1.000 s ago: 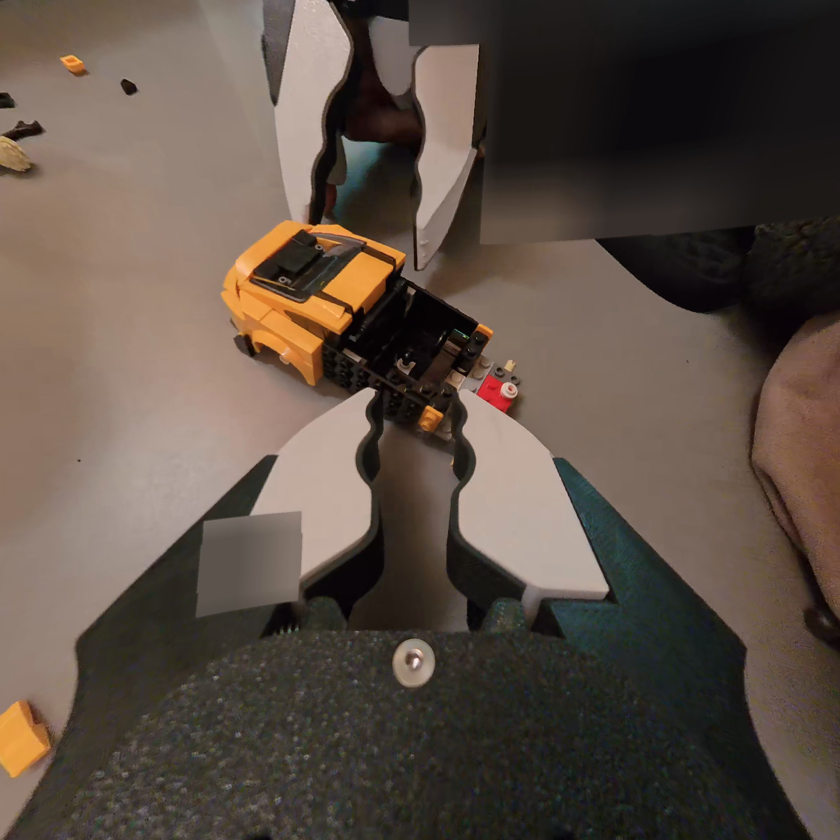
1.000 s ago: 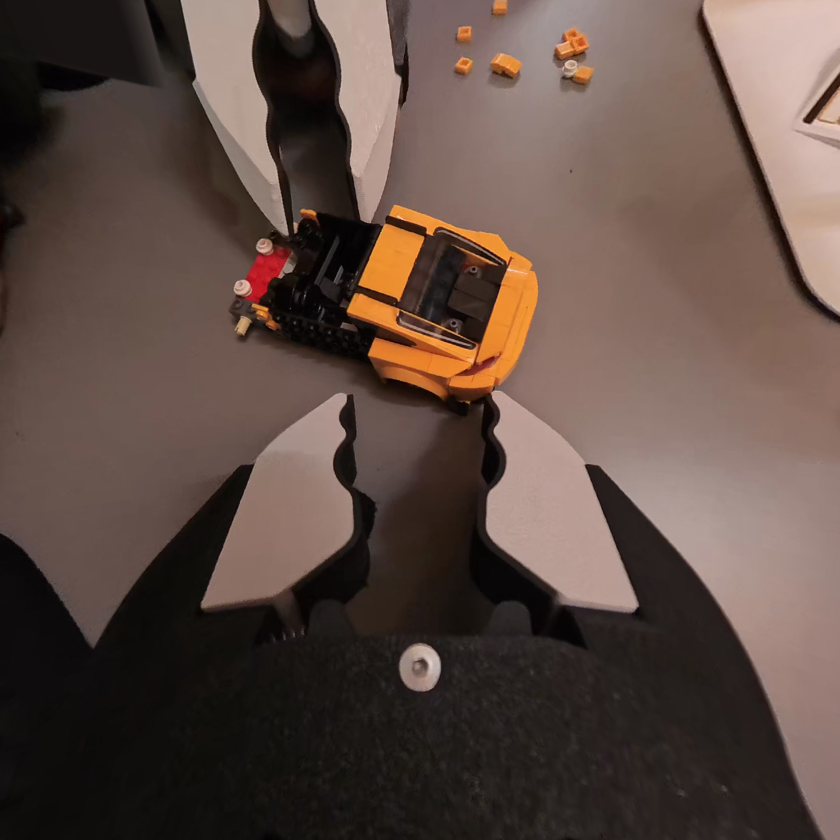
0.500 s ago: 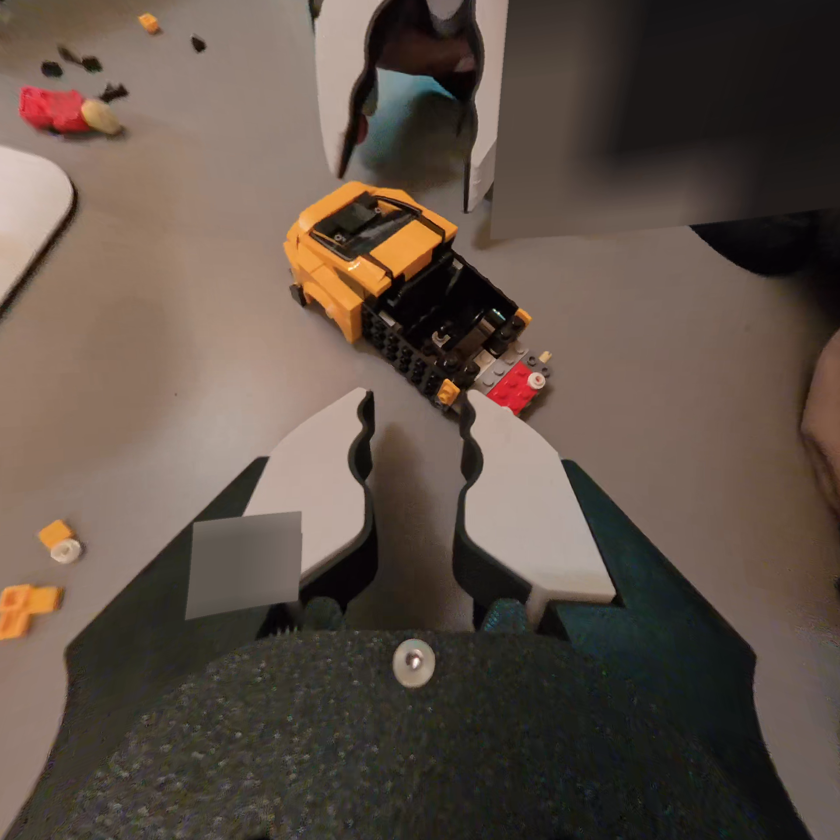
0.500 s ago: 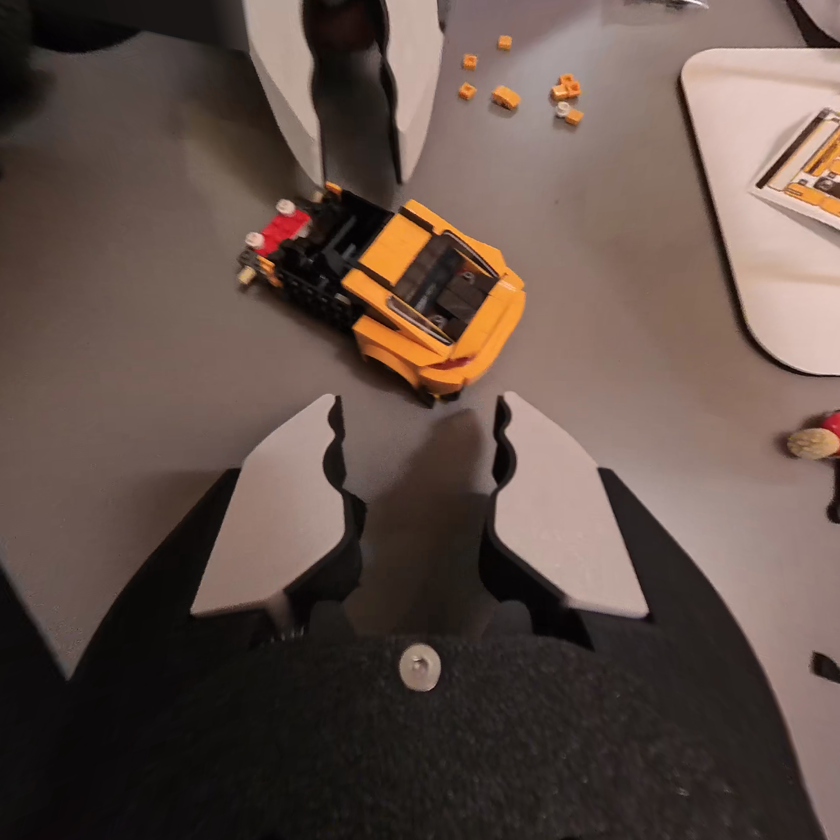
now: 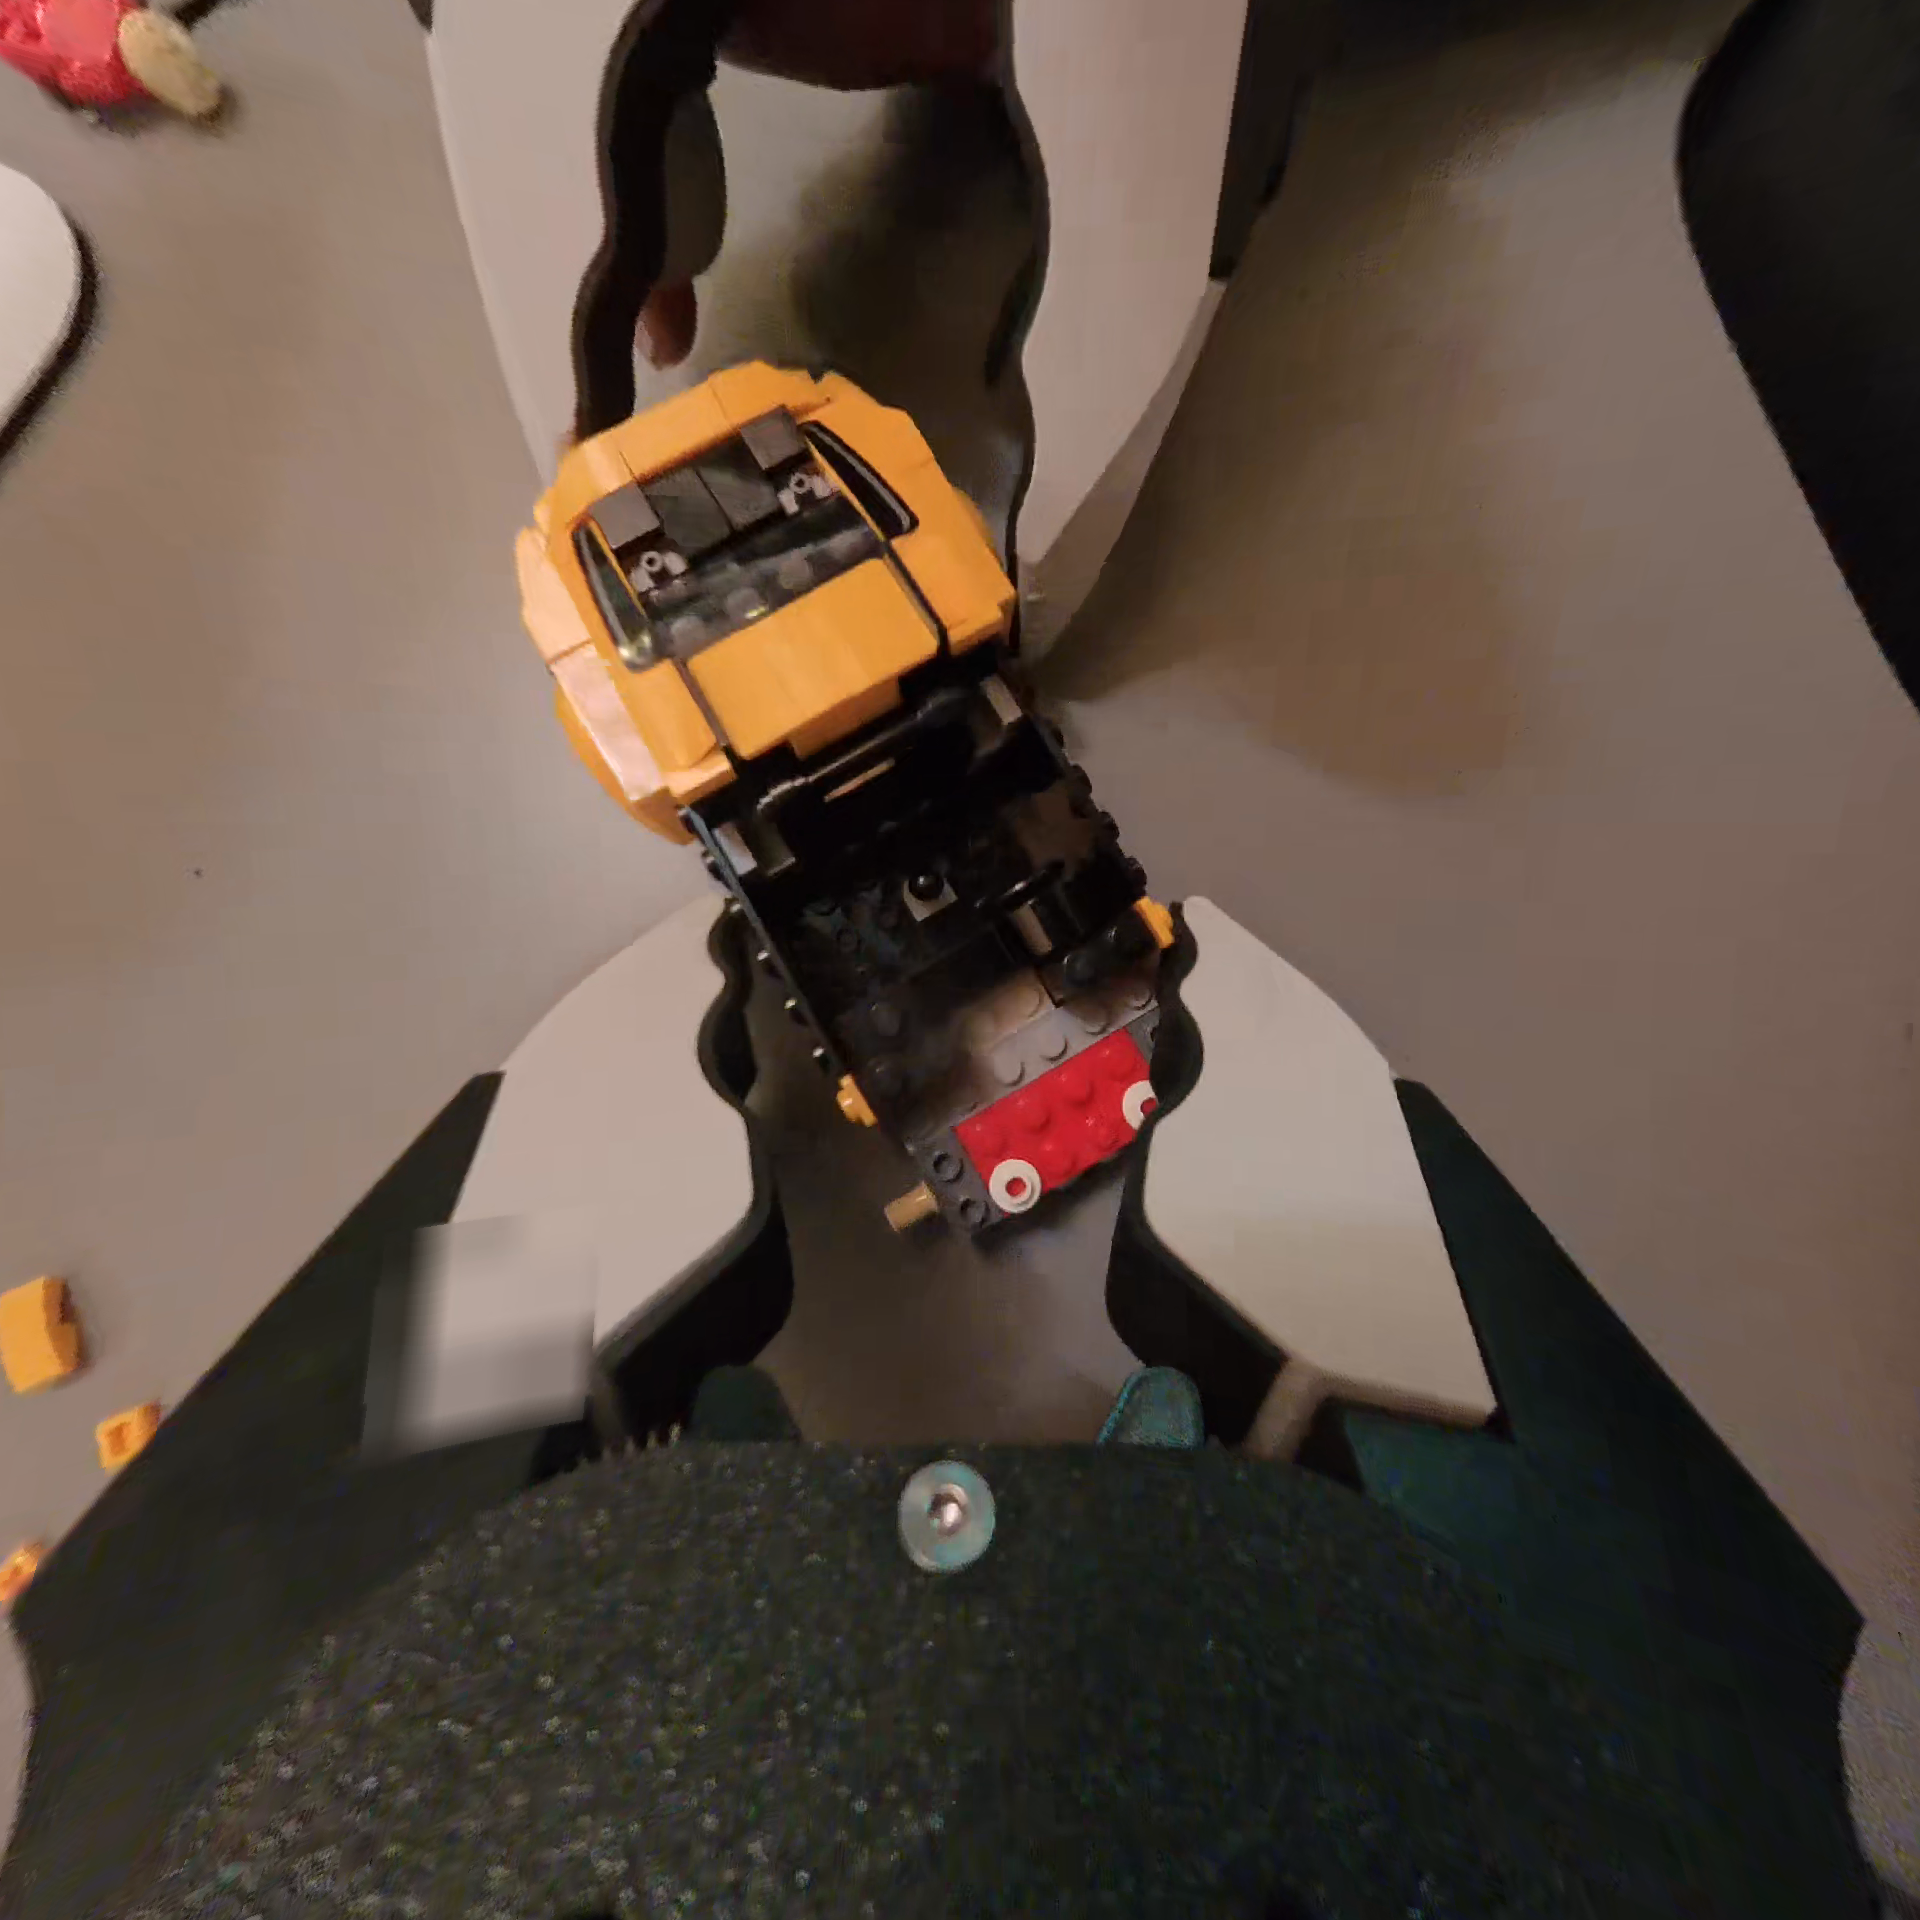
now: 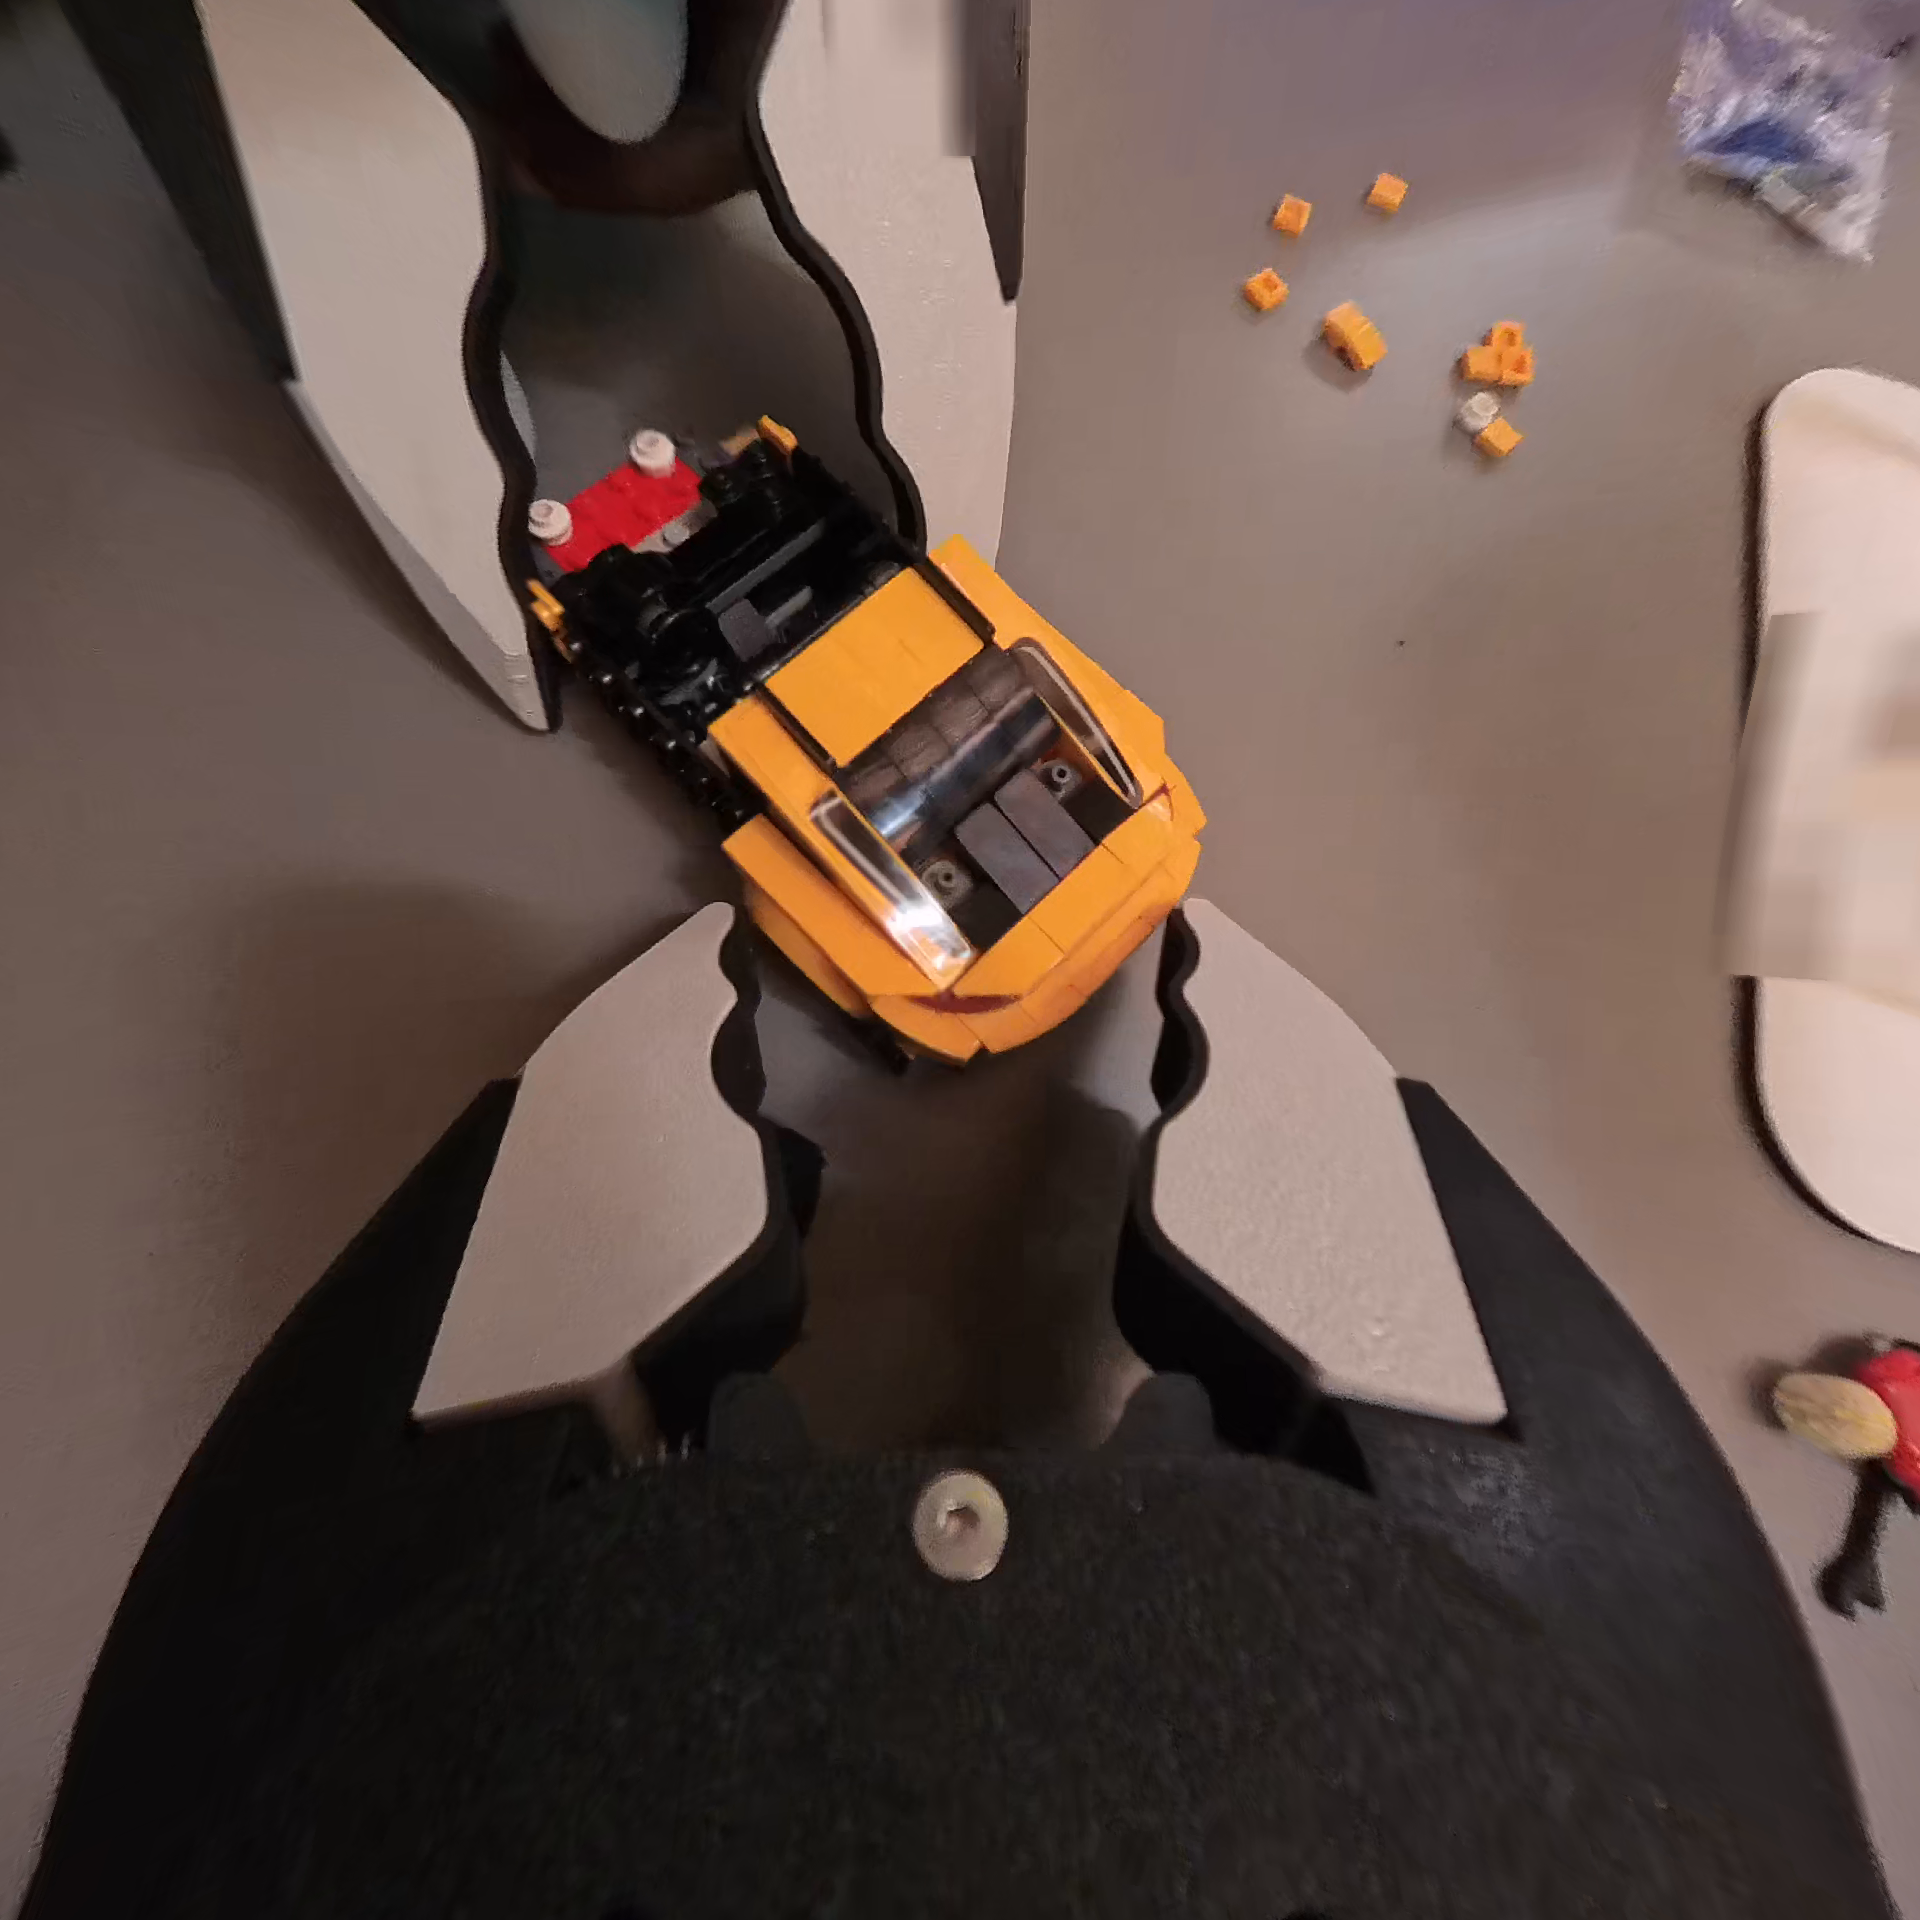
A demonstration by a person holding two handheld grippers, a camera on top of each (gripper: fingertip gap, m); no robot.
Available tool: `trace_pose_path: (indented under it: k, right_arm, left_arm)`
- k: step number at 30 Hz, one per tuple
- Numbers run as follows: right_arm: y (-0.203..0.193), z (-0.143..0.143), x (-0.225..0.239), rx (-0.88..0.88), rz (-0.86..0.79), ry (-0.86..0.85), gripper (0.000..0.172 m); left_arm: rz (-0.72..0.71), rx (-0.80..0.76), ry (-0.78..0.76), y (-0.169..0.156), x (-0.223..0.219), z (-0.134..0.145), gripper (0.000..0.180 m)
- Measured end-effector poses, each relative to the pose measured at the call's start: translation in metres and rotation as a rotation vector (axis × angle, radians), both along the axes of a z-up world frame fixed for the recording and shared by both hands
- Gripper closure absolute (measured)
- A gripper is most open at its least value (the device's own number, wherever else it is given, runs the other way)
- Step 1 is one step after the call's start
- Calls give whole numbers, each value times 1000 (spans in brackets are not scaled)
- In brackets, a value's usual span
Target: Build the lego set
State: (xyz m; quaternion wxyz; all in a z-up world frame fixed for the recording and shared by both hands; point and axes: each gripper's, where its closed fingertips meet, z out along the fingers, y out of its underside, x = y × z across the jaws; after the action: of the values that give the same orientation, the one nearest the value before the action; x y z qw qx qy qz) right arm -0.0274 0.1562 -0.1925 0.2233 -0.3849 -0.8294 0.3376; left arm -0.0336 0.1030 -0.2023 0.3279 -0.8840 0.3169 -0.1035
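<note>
Both tongs now spread wider astride brick car (image 5: 821, 665), left tongs (image 5: 951, 935) at studded rear, right tongs (image 6: 956, 925) at orange nose, no legible writing

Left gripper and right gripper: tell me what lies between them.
An orange and black brick car on the grey table, one end inside each open gripper's jaws; both wrist views show it.

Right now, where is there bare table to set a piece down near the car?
Bare grey table lies beside the brick car, and between the car and the white board. Crowded: loose orange bricks beyond that gap, and both ends of the car, each flanked by an open hand-held gripper, left and right.
</note>
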Motion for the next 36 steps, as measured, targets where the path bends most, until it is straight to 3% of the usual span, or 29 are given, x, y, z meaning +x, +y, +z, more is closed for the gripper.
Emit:
trace_pose_path:
  k: [8, 14, 22, 36]
  right_arm:
    - [-22, 57, 23, 101, -46, 416, 108]
    - [-34, 73, 32, 177, -57, 522, 110]
    - [-30, 65, 34, 146, -80, 500, 111]
    - [-11, 52, 42, -158, -150, 348, 119]
  left_arm:
    - [-162, 435, 73, -5, 13, 24, 106]
    - [-205, 552, 150, -7, 17, 31, 106]
    - [-205, 551, 184, -8, 15, 30, 107]
    - [-147, 422, 63, -7, 12, 19, 109]
